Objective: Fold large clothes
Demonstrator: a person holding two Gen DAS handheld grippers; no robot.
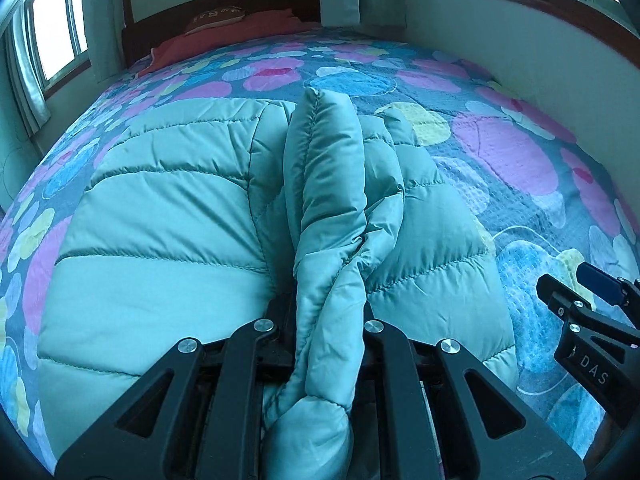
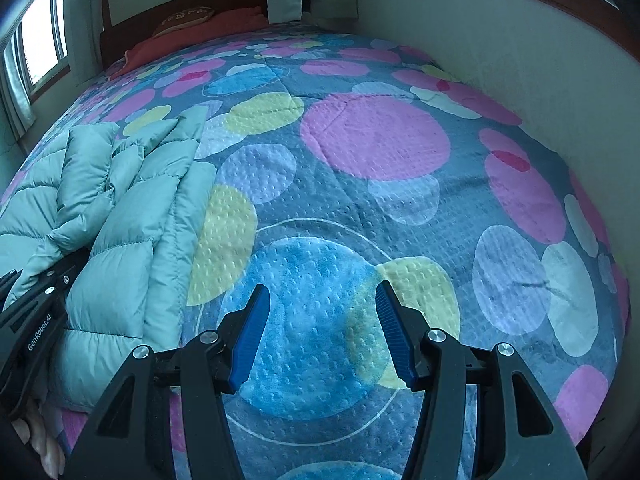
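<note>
A teal quilted puffer jacket lies spread on the bed. My left gripper is shut on a bunched fold of the jacket, likely a sleeve, which runs up between its jaws and hides the fingertips. The jacket also shows at the left of the right wrist view. My right gripper is open and empty, its blue pads spread over the bedspread to the right of the jacket. The right gripper also shows at the right edge of the left wrist view.
The bed is covered by a bedspread with pink, blue and yellow circles. A red pillow and a brown cushion lie at the headboard. A wall runs along the bed's right side. Windows are at the left.
</note>
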